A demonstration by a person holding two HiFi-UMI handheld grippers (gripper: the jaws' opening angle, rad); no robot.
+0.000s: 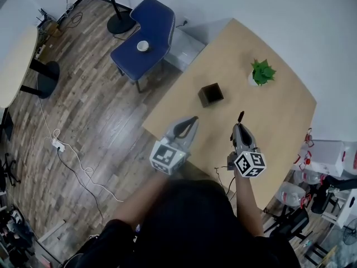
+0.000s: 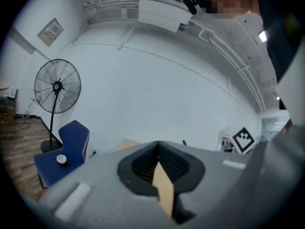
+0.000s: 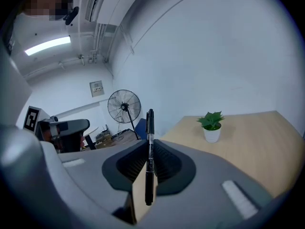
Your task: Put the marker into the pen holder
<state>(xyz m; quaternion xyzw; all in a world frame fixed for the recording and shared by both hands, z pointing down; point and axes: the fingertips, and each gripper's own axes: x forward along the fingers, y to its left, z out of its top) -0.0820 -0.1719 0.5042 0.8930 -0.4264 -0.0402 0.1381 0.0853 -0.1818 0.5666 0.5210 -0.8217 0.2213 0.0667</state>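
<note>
A black marker stands upright between the pads of my right gripper, which is shut on it; its tip sticks out past the jaws. In the head view the right gripper hovers over the wooden table, nearer to me than the black square pen holder and slightly to its right. My left gripper hangs over the table's near left edge, below the holder, shut with nothing in it. The left gripper view shows its jaws meeting at the tips.
A small potted plant stands on the table to the right of the holder. A blue chair with a white cup on it sits off the table's left corner. A fan stand and cables are on the wooden floor.
</note>
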